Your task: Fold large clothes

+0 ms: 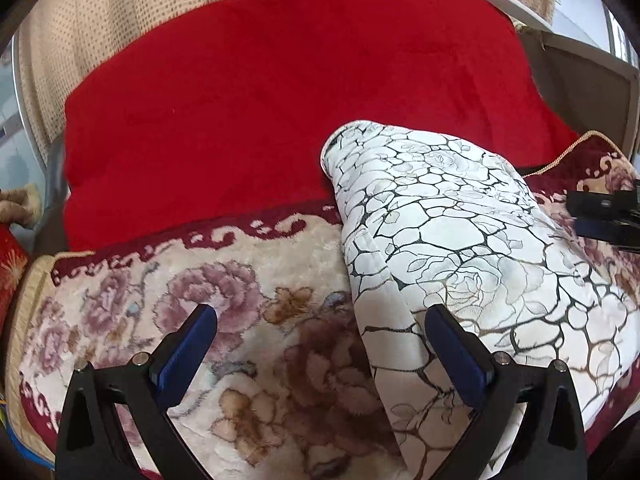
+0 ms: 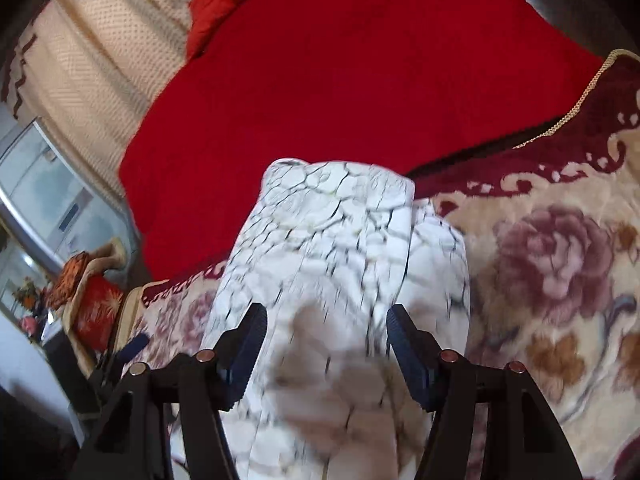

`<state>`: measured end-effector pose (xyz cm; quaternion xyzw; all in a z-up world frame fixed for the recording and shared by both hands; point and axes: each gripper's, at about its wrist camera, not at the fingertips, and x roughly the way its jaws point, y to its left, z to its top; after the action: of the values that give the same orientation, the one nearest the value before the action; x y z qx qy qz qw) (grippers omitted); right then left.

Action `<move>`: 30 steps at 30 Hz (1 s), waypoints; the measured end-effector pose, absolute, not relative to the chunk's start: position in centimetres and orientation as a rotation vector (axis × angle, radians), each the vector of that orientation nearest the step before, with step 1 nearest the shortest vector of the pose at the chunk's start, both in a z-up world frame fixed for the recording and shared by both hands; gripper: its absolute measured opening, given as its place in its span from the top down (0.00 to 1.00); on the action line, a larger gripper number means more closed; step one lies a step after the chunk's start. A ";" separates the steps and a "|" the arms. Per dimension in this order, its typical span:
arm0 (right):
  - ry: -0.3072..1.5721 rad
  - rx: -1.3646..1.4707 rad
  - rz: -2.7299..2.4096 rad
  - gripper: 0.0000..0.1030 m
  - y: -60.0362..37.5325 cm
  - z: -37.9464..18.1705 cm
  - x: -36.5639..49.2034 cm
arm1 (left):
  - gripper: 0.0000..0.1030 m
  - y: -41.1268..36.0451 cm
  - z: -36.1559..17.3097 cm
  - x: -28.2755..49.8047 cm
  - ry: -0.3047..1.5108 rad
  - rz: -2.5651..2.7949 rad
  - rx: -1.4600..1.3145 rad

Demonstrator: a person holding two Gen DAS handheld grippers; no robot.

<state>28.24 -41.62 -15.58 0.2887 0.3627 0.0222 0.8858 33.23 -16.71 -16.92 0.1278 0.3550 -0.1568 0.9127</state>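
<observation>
A white garment with a black crackle and rose print [image 1: 448,248] lies folded into a thick strip on a floral plush blanket [image 1: 248,312]. My left gripper [image 1: 320,320] is open above the garment's left edge, holding nothing. The garment also shows in the right wrist view [image 2: 328,240], blurred by motion. My right gripper [image 2: 326,320] is open with the garment's near part between and below its fingers, not pinched. The right gripper's dark body [image 1: 608,216] shows at the right edge of the left wrist view.
A red blanket [image 1: 280,100] covers the seat behind the floral blanket. A cream dotted cover [image 1: 100,20] hangs on the backrest. A red and gold cushion [image 2: 96,304] sits at the left. A window frame [image 1: 580,64] stands at the right.
</observation>
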 end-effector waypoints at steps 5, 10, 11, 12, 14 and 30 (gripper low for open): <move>0.931 0.646 0.048 0.36 -41.9 -19.2 32.8 | 0.00 -17.9 -18.2 33.4 0.754 -0.342 0.323; 0.929 0.714 0.088 0.36 -42.6 -19.6 32.5 | 0.00 -17.2 -17.4 33.4 0.750 -0.359 0.285; 0.901 0.730 0.108 0.36 -42.9 -18.9 32.0 | 0.00 -16.7 -17.1 33.6 0.762 -0.388 0.247; 0.863 0.747 0.115 0.36 -43.4 -18.2 31.3 | 0.00 -16.4 -17.0 33.8 0.773 -0.408 0.218; 0.837 0.748 0.093 0.36 -44.2 -17.5 30.5 | 0.00 -15.8 -16.9 34.2 0.793 -0.430 0.169; 0.923 0.948 0.172 0.33 -48.3 -21.5 29.1 | 0.00 -15.0 -15.7 34.2 0.715 -0.335 0.191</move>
<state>29.11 -48.30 -21.51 0.4398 0.4281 0.0796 0.7855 34.18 -15.02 -15.70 0.0931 0.3476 -0.1629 0.9187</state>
